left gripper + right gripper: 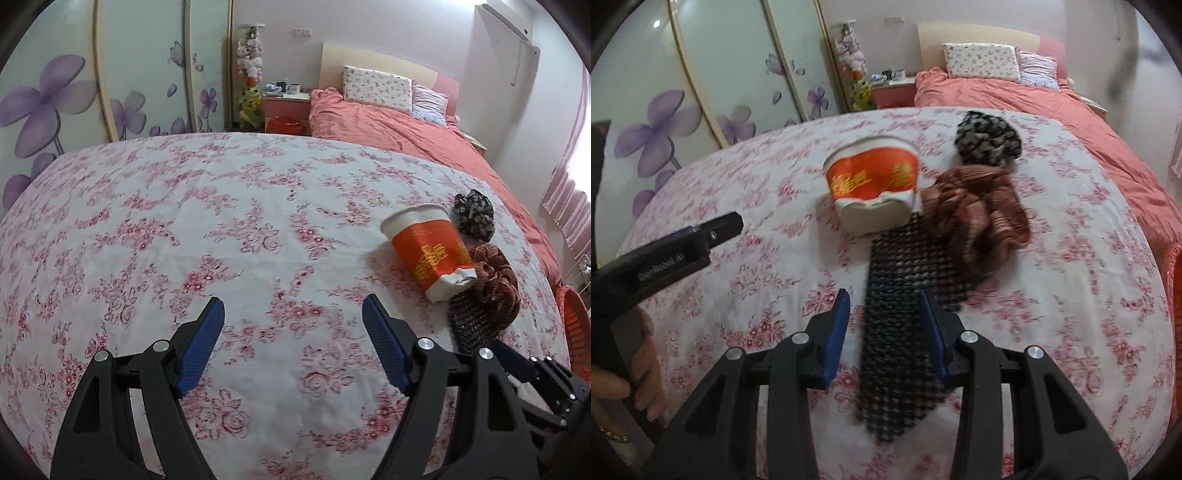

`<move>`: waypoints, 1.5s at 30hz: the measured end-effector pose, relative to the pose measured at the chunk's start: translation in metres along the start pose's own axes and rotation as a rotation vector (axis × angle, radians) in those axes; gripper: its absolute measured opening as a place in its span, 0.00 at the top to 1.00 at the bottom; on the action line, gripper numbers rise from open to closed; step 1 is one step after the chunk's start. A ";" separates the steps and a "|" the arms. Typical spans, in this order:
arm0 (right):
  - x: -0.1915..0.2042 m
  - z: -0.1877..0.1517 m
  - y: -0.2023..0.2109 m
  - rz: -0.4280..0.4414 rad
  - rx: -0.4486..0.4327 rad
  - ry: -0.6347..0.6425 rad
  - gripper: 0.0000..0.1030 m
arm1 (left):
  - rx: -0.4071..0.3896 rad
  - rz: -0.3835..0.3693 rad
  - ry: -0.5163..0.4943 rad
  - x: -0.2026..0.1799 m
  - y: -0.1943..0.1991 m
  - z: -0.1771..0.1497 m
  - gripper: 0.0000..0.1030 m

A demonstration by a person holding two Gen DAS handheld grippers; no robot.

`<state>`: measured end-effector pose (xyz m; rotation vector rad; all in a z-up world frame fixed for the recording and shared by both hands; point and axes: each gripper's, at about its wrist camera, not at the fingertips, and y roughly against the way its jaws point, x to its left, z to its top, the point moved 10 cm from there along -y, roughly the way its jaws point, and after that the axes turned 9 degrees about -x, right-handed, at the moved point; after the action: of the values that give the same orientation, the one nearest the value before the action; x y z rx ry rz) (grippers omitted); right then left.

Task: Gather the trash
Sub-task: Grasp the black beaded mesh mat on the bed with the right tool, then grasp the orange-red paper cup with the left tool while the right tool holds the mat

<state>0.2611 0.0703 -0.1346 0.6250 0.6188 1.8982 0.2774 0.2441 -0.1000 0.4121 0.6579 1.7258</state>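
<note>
Here the right gripper (884, 317), fingers spread around the dark mesh strip (899, 354) at lower centre, seems poised to pinch it, while the left gripper (293, 317) hovers open and the crushed cup (873, 192) waits mid-frame.

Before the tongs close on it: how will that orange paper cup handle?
The paper cup lies on its side with a crumpled base, so it probably dents under a firm squeeze. It looks empty, likely light. Its round wall may roll if nudged, though the brown cloth beside it could block that.
</note>
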 end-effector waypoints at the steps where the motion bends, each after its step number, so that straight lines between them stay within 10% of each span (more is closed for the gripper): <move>1: 0.000 -0.002 0.000 -0.009 -0.004 0.013 0.62 | 0.002 -0.002 0.002 0.000 -0.001 0.000 0.26; 6: -0.007 -0.005 0.002 -0.030 -0.009 0.034 0.80 | 0.003 -0.014 0.006 0.000 -0.001 -0.001 0.26; 18: -0.007 -0.003 0.001 -0.076 -0.019 0.064 0.73 | 0.013 -0.039 0.008 -0.011 0.001 -0.007 0.26; 26: -0.013 0.003 0.008 -0.052 -0.039 0.037 0.94 | 0.015 -0.049 0.005 -0.016 0.004 -0.009 0.26; 45: -0.057 0.070 0.109 -0.034 -0.318 -0.057 0.94 | -0.018 -0.134 -0.037 -0.092 -0.007 0.020 0.11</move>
<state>0.2575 -0.0118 -0.0196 0.4577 0.2794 1.8876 0.3178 0.1605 -0.0822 0.3780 0.6287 1.5931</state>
